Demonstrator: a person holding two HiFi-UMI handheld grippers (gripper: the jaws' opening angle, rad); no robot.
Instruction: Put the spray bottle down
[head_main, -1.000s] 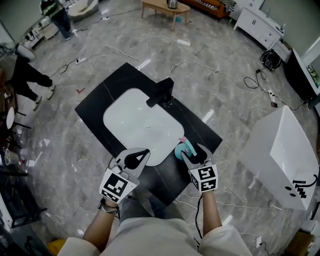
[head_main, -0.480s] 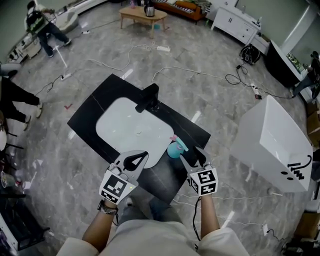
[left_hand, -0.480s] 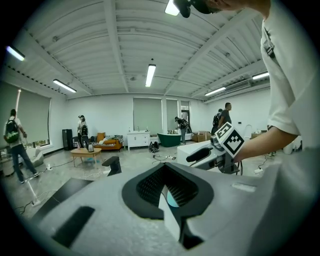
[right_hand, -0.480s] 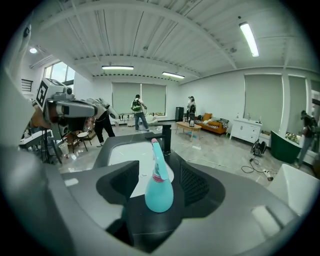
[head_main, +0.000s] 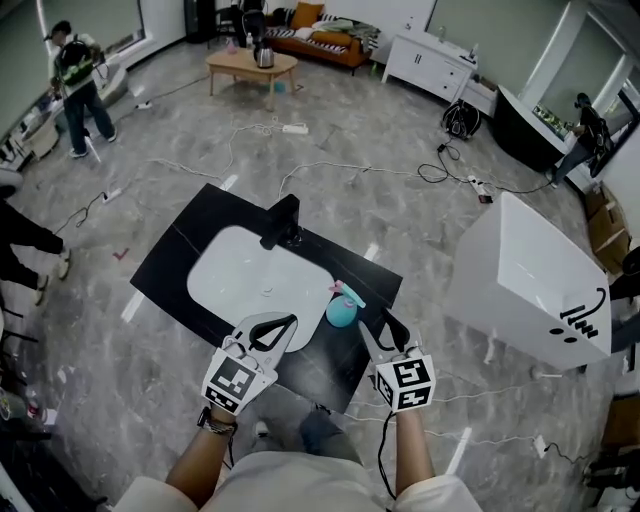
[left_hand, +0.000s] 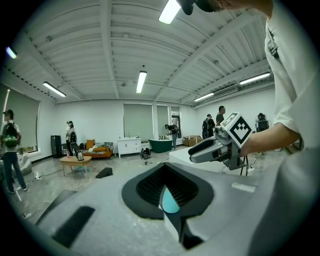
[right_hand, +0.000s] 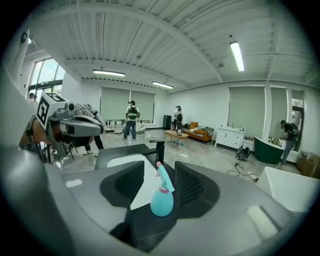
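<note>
The teal spray bottle (head_main: 341, 310) with a pink collar stands upright on the black counter (head_main: 180, 250), just right of the white sink basin (head_main: 250, 280). My right gripper (head_main: 380, 328) hovers near the counter's front edge, a little behind the bottle and apart from it. Its jaws are open and have just been closing, with nothing between them. In the right gripper view the spray bottle (right_hand: 162, 200) shows beyond the fingertips. My left gripper (head_main: 290, 319) floats over the basin's front rim, fingertips together and empty.
A black faucet (head_main: 281, 222) rises at the basin's far side. A big white box (head_main: 530, 280) stands to the right. Cables trail over the grey floor, and people stand at the far left and far right. A low wooden table (head_main: 250, 65) sits far back.
Both grippers have lifted and drawn back toward me. The right one has left the bottle, which stays standing on the counter, and its jaws have narrowed.
</note>
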